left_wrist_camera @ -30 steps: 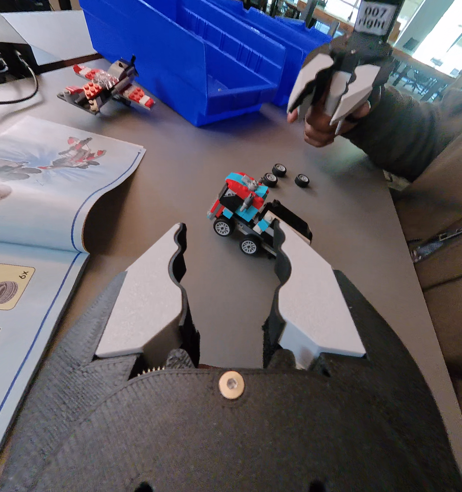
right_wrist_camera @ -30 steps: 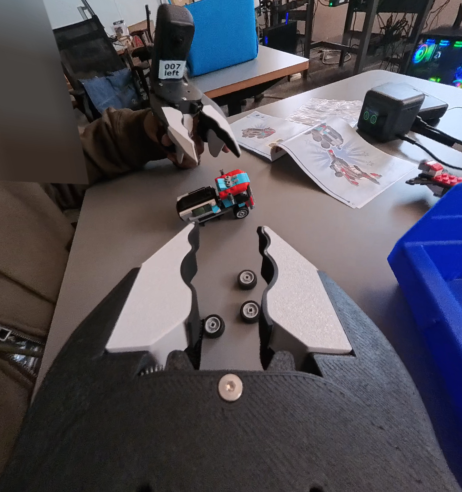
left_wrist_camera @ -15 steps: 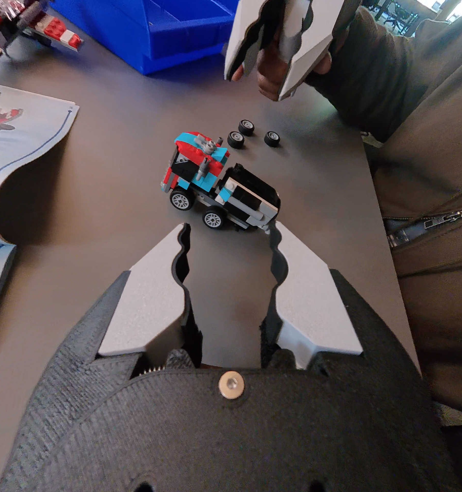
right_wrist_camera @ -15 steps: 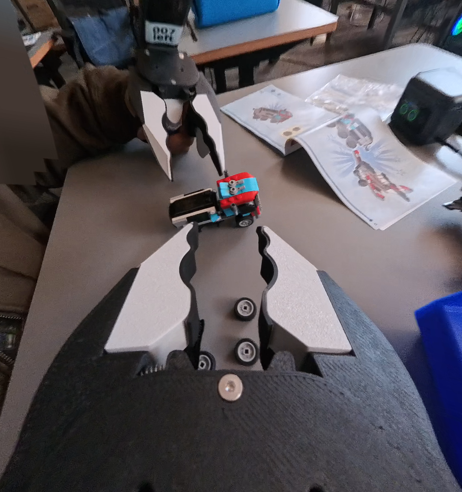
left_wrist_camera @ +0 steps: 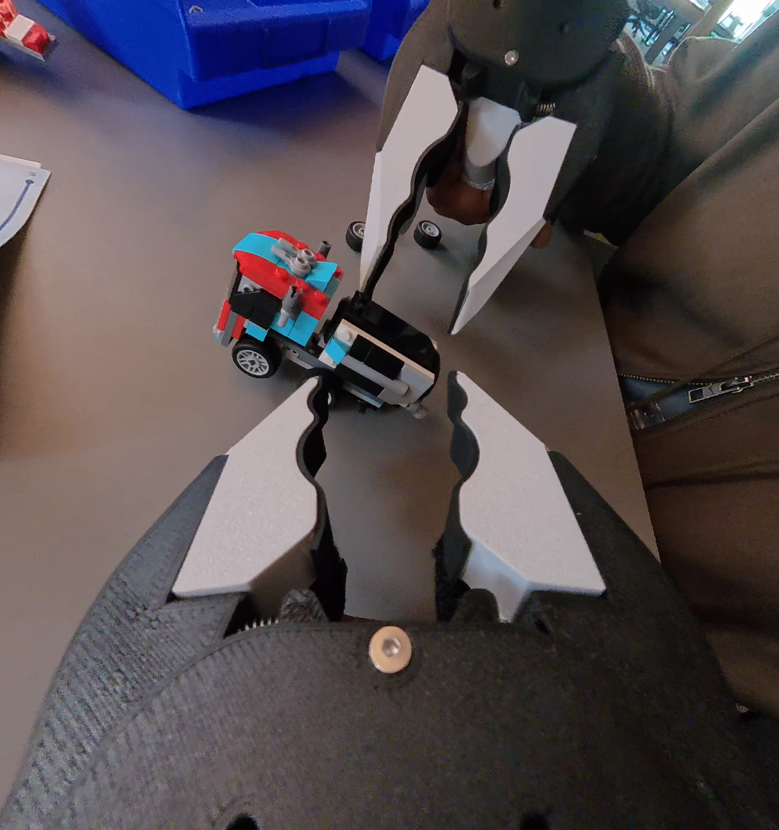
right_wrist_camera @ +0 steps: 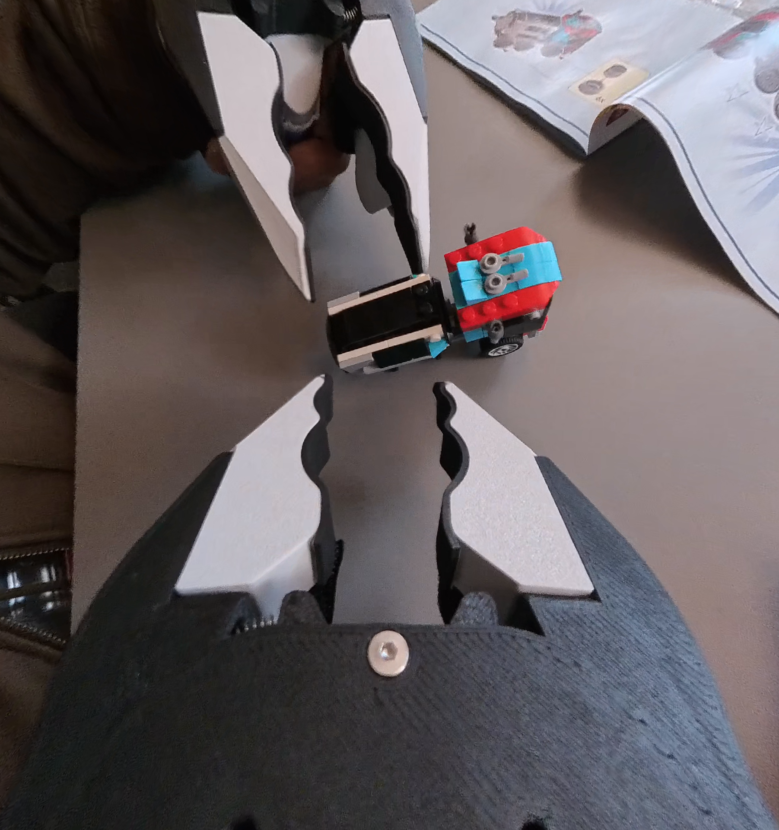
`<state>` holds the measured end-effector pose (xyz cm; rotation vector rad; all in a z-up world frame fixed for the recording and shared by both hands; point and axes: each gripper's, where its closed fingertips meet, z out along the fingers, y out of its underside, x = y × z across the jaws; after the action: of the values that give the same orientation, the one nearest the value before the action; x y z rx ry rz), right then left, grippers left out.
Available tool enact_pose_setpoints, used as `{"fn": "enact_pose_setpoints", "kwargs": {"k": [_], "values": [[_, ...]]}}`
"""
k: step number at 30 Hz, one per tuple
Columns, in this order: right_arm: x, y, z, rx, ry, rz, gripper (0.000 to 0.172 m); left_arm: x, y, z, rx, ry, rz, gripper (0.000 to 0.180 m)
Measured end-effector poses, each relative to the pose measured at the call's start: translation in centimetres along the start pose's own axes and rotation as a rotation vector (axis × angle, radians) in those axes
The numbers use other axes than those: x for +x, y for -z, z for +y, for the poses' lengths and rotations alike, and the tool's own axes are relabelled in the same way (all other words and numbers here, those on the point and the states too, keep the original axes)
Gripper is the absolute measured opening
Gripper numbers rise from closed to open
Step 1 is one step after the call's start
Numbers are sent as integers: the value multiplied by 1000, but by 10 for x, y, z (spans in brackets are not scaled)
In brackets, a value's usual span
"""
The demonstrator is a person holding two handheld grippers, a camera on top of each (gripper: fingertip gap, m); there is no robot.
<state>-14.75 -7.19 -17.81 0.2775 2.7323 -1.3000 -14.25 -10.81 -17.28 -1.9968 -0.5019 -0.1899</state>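
left gripper (left_wrist_camera: pixel 383 381) spread, bare, tips flanking the rear of the brick-built toy truck (left_wrist_camera: pixel 333 323) on the bench (left_wrist_camera: pixel 109 314). right gripper (right_wrist_camera: pixel 383 386) spread, bare, truck just ahead.

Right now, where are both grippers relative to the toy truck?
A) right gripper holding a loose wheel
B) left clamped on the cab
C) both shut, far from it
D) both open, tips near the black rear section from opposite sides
D: the left gripper and right gripper both stand open with bare table between their fingers, tips close to the black rear of the toy truck, nothing gripped.
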Motion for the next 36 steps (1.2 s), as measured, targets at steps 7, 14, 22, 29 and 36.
{"fn": "enact_pose_setpoints", "kwargs": {"k": [7, 14, 22, 29, 36], "values": [[-5, -13, 3, -38, 2, -4, 43, 4, -8, -5, 5, 6, 13, 50], [5, -3, 1, -11, -12, 29, 42, 4, -18, -11, 18, 35, 7, 49], [19, 11, 6, 11, -79, 33, 43, 2, -31, -19, 38, 78, -8, 52], [18, 14, 5, 31, -165, 162, 62, -10, -4, -23, 81, 46, -64, 52], [24, -4, 4, 30, -166, 311, 53, -32, 12, -26, 131, 125, -132, 52]]}}
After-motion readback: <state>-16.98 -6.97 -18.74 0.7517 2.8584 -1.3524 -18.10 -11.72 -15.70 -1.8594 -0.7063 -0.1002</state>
